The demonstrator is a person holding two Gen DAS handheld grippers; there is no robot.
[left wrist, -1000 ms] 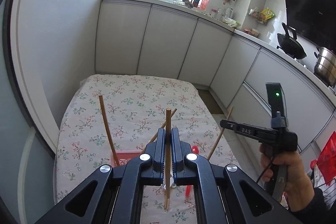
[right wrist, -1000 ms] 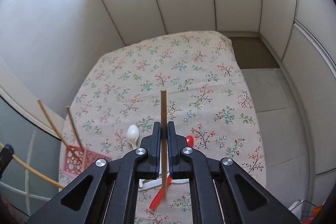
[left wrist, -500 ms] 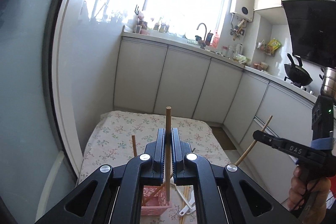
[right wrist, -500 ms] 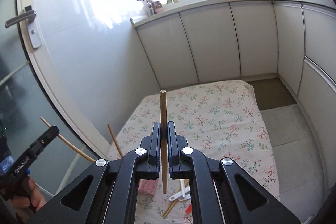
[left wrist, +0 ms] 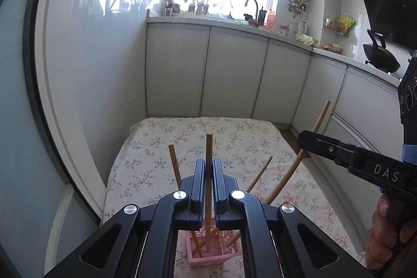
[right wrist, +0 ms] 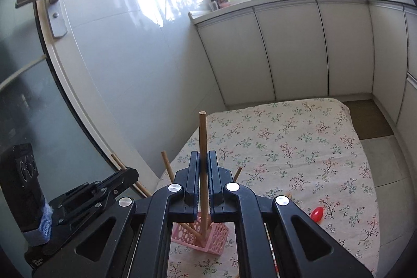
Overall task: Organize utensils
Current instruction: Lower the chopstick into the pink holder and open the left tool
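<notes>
The left gripper (left wrist: 208,168) has its two fingers (left wrist: 198,181) pressed close together on a thin stick that stands straight up. The right gripper (right wrist: 203,160) does the same, fingers (right wrist: 214,173) tight on its own stick. Both point forward and a little down. At the far right, a hand (left wrist: 391,231) wraps the right gripper's handle, probably a tight hold.

Both views are taken from above the near end of the floral-clothed table (left wrist: 156,147), facing the white cabinets (right wrist: 286,48). The pink basket (left wrist: 208,255) is seen close below in each, and the opposite gripper is caught at each frame's edge.
</notes>
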